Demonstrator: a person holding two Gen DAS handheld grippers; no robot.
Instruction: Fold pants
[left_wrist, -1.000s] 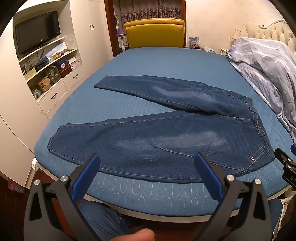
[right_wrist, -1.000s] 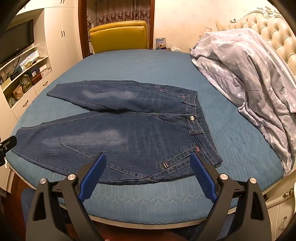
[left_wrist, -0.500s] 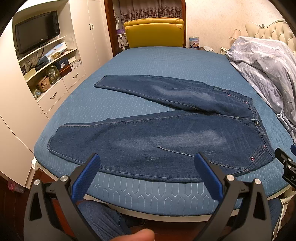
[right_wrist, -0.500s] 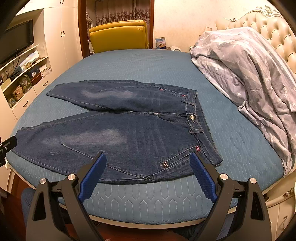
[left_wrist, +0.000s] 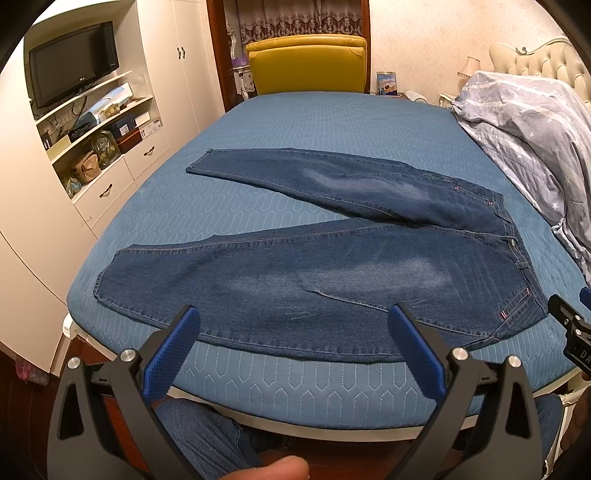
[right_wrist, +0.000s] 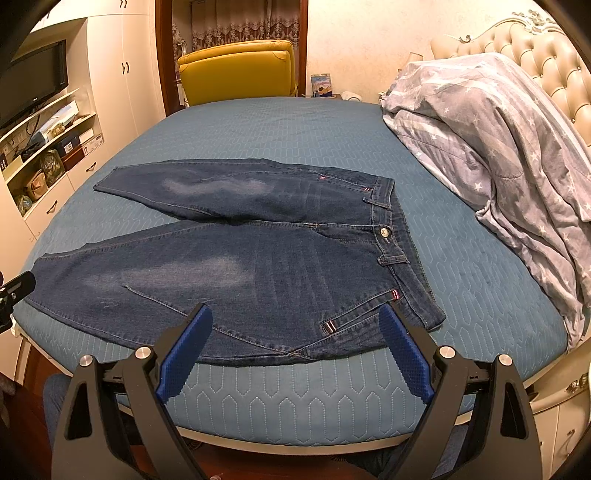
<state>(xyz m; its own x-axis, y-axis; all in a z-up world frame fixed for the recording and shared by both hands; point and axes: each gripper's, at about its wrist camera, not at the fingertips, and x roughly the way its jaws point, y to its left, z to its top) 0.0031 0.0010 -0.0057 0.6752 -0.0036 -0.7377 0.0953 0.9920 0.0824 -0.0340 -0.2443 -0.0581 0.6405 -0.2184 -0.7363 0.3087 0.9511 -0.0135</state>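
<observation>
Dark blue jeans (left_wrist: 332, 266) lie flat on the blue bed (left_wrist: 314, 118), legs spread in a V towards the left, waistband at the right; they also show in the right wrist view (right_wrist: 258, 266). My left gripper (left_wrist: 293, 325) is open and empty, held above the bed's near edge in front of the near leg. My right gripper (right_wrist: 295, 325) is open and empty, in front of the hip and pocket area near the waistband (right_wrist: 402, 251). Neither gripper touches the jeans.
A grey star-patterned duvet (right_wrist: 498, 155) is heaped at the right by the tufted headboard (right_wrist: 546, 55). A yellow chair (left_wrist: 306, 62) stands beyond the far edge. White cabinets with a TV (left_wrist: 74, 62) and shelves line the left.
Both grippers have drifted very slightly; the jeans sit a touch higher in both views. Nothing was grasped or moved.
</observation>
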